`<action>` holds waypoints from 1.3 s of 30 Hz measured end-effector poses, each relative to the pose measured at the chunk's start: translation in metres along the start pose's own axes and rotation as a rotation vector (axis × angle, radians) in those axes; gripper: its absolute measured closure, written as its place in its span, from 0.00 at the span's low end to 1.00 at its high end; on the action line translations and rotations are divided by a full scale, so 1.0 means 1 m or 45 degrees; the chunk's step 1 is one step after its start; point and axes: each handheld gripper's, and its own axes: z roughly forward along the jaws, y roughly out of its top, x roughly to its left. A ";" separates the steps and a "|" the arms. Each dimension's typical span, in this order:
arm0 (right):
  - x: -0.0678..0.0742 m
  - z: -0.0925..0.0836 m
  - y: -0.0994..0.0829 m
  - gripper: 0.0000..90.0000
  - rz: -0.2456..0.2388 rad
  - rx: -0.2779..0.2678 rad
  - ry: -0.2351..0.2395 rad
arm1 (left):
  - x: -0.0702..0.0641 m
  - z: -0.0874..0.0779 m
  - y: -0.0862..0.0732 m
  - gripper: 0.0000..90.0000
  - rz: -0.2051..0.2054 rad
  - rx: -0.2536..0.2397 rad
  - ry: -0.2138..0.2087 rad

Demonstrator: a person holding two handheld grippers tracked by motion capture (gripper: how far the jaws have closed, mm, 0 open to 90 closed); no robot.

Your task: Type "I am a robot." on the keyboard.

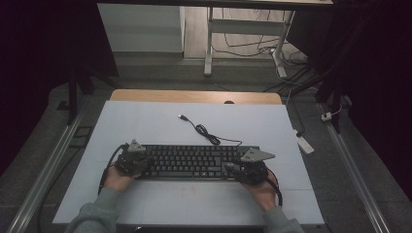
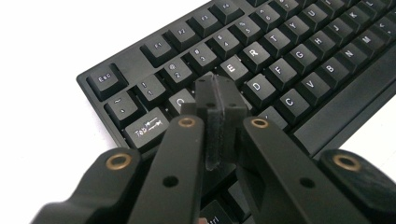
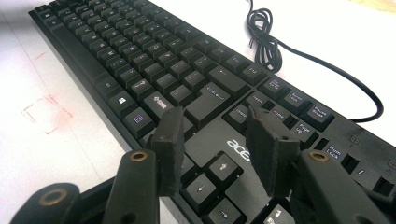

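Note:
A black keyboard (image 1: 194,161) lies across the middle of the white sheet, its cable (image 1: 206,133) coiled behind it and ending in a loose USB plug (image 1: 183,117). My left gripper (image 1: 142,162) rests over the keyboard's left end. In the left gripper view its jaws (image 2: 219,100) are pressed together with nothing between them, their tip above the keys (image 2: 254,53) near Q and W. My right gripper (image 1: 233,168) hovers over the right end. In the right gripper view it (image 3: 215,119) stands open above the logo and arrow keys (image 3: 222,168).
The white sheet (image 1: 145,126) covers a wooden table whose far edge (image 1: 194,96) shows. Faint red marks (image 3: 46,112) lie on the sheet in front of the keyboard. A white power strip (image 1: 304,144) lies on the floor to the right; desk legs (image 1: 209,43) stand beyond.

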 end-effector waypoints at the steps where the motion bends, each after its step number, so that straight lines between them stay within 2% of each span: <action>1: 0.000 0.000 0.000 0.64 0.000 0.000 0.000 | 0.000 0.000 0.000 0.99 0.000 0.003 0.000; 17: 0.001 0.001 0.000 0.63 -0.004 0.004 -0.004 | 0.000 0.004 -0.002 0.99 -0.004 0.012 0.004; 22: 0.001 0.000 0.000 0.63 -0.002 0.005 -0.006 | -0.002 -0.003 0.000 0.98 -0.013 -0.058 -0.022; 27: 0.000 0.000 0.000 0.63 -0.005 0.003 -0.008 | -0.002 -0.009 0.002 0.86 -0.034 -0.125 -0.072; 29: 0.000 0.000 0.000 0.63 -0.007 0.002 -0.009 | -0.002 -0.013 0.003 0.77 -0.041 -0.161 -0.083; 30: 0.000 0.000 0.000 0.63 -0.009 0.003 -0.013 | -0.002 -0.014 0.003 0.69 -0.045 -0.177 -0.086; 32: -0.001 0.000 0.000 0.63 -0.008 0.001 -0.010 | -0.002 -0.017 0.004 0.65 -0.052 -0.202 -0.098; 36: -0.001 0.000 0.000 0.63 -0.004 0.001 -0.013 | -0.002 -0.021 0.005 0.54 -0.058 -0.219 -0.127; 39: -0.001 0.000 0.000 0.63 -0.008 0.001 -0.016 | -0.003 -0.023 0.006 0.49 -0.059 -0.231 -0.137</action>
